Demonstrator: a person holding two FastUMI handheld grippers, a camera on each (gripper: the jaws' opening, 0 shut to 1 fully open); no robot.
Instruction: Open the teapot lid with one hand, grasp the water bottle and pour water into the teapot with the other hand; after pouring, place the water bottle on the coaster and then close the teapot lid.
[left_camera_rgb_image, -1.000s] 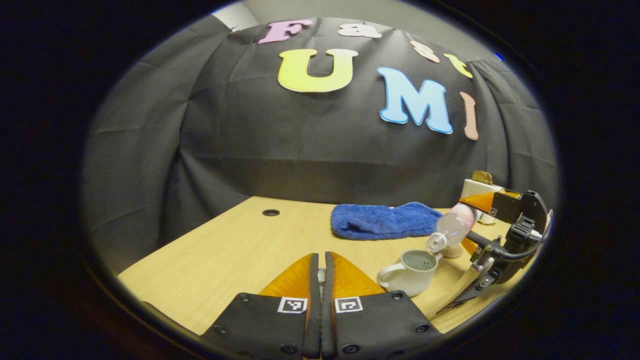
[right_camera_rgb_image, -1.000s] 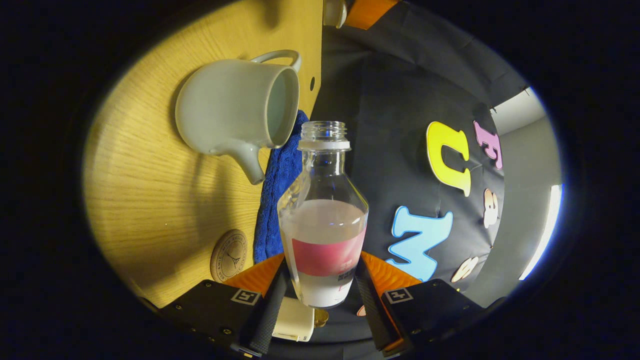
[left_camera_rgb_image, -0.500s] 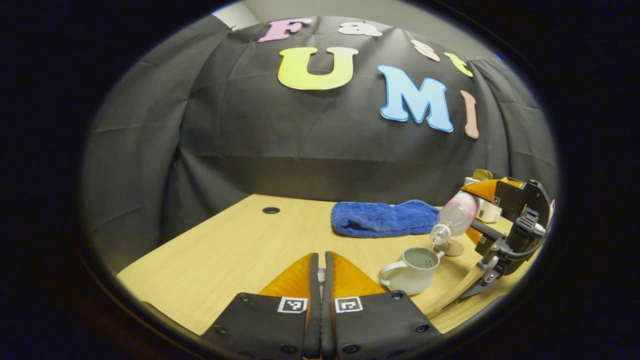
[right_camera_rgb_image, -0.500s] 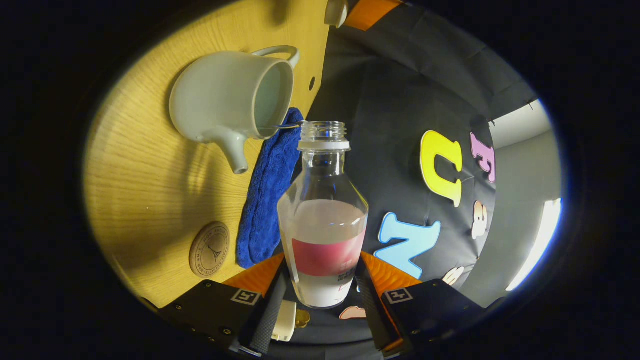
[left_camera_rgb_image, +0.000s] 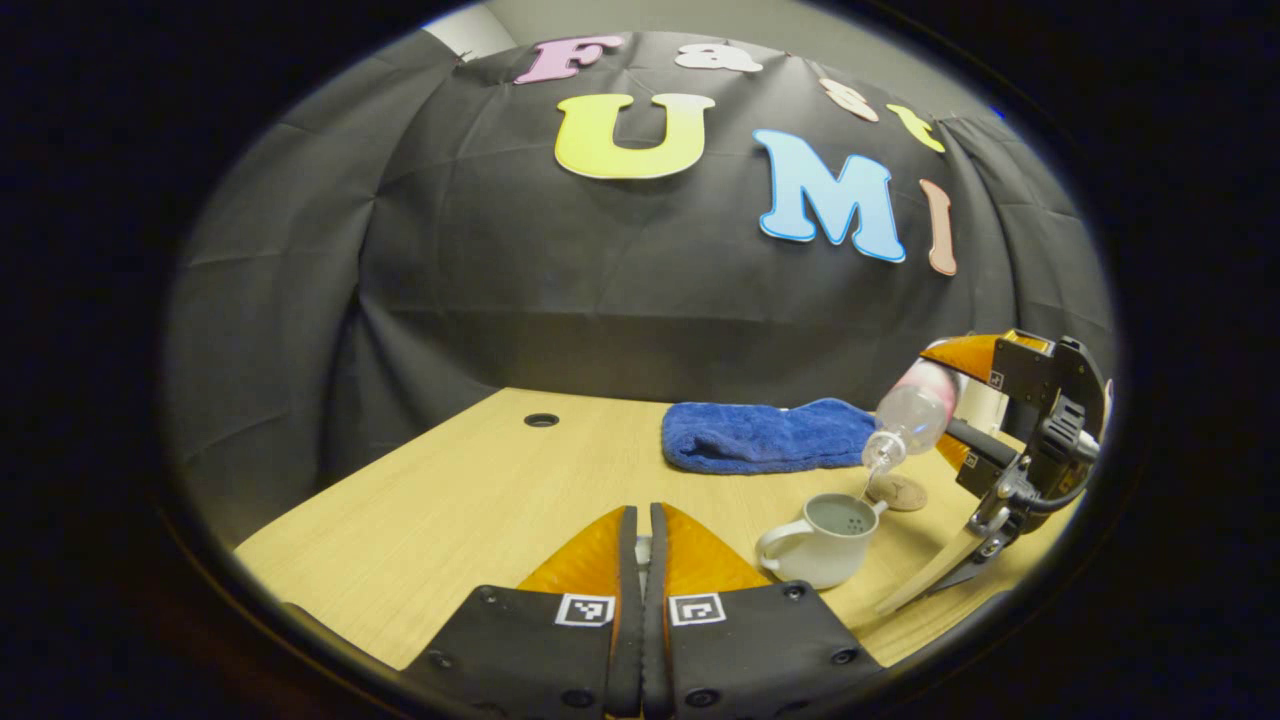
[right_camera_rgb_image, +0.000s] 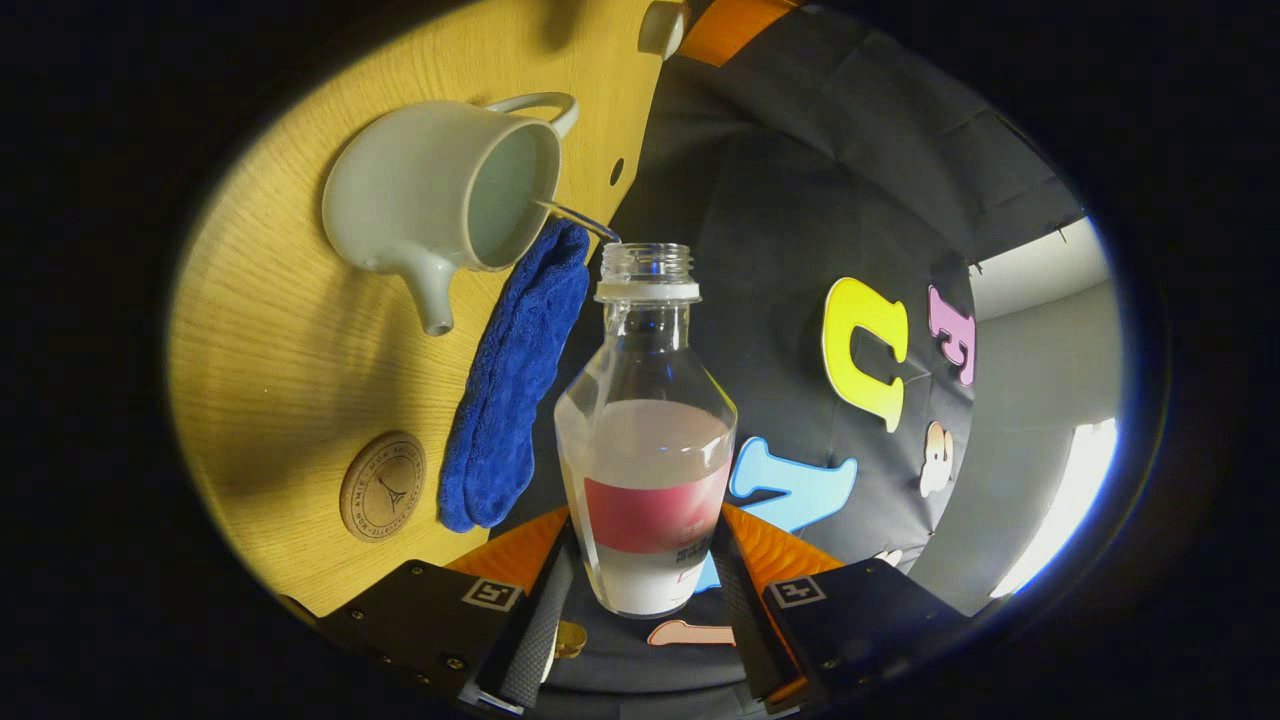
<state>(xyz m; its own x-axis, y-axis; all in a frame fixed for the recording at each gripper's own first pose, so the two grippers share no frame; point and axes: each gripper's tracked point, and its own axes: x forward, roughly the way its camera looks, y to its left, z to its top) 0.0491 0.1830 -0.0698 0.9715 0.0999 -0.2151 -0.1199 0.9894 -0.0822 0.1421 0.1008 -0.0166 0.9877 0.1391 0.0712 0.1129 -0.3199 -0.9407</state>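
Wooden table (left_camera_rgb_image: 470, 500): right gripper (right_camera_rgb_image: 640, 570) pouring bottle (right_camera_rgb_image: 645, 440) into teapot (right_camera_rgb_image: 440, 190).

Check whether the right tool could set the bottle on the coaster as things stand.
Probably yes: the wooden coaster lies bare beside the blue towel, apart from the teapot, while the right tool holds the water bottle.

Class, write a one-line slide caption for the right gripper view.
Tilted water bottle, held in the right tongs, streams water into the open teapot.

Ahead and right of the left gripper (left_camera_rgb_image: 643, 560), the teapot (left_camera_rgb_image: 822, 540) stands on the table (left_camera_rgb_image: 450, 500). The towel (left_camera_rgb_image: 765, 436) lies behind it; the coaster (left_camera_rgb_image: 897, 491) lies between them, beneath the right gripper (left_camera_rgb_image: 985, 420).
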